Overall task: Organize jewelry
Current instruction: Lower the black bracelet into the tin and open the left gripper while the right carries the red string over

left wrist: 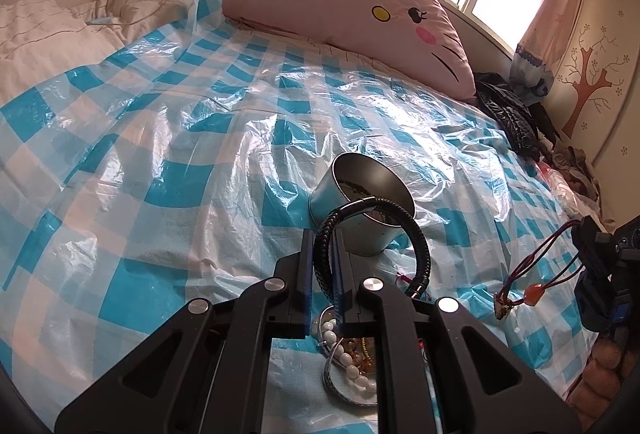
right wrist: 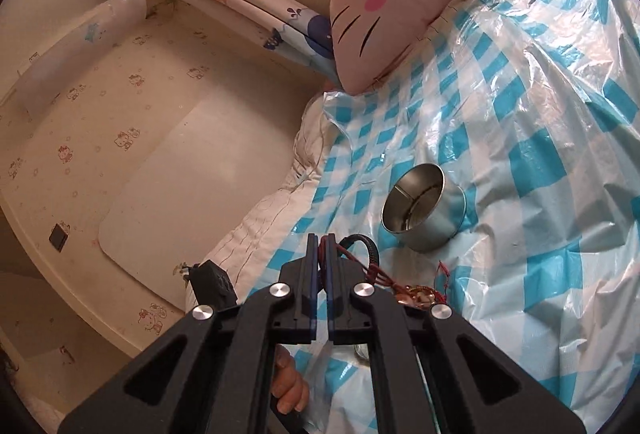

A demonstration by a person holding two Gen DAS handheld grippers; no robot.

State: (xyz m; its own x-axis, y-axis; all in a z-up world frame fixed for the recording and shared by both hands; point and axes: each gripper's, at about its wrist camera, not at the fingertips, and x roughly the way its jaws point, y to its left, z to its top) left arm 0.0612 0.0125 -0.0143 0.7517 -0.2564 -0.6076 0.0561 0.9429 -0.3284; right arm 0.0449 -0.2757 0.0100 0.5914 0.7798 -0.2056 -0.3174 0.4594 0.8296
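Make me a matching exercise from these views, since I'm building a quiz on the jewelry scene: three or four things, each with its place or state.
Things:
1. black bracelet
2. red cord
3. tin
4. white beads

States:
a. lying on the sheet under the left gripper
b. pinched in the left gripper
c. tilted on the sheet, open
d. pinched in the right gripper

Pairs: 1-b, 2-d, 3-c, 4-a

A glossy, crinkled blue-and-white checked plastic sheet (left wrist: 224,121) is shining. A smooth brushed-metal round tin (right wrist: 424,209) is gleaming beside a braided black leather bracelet (left wrist: 332,226).
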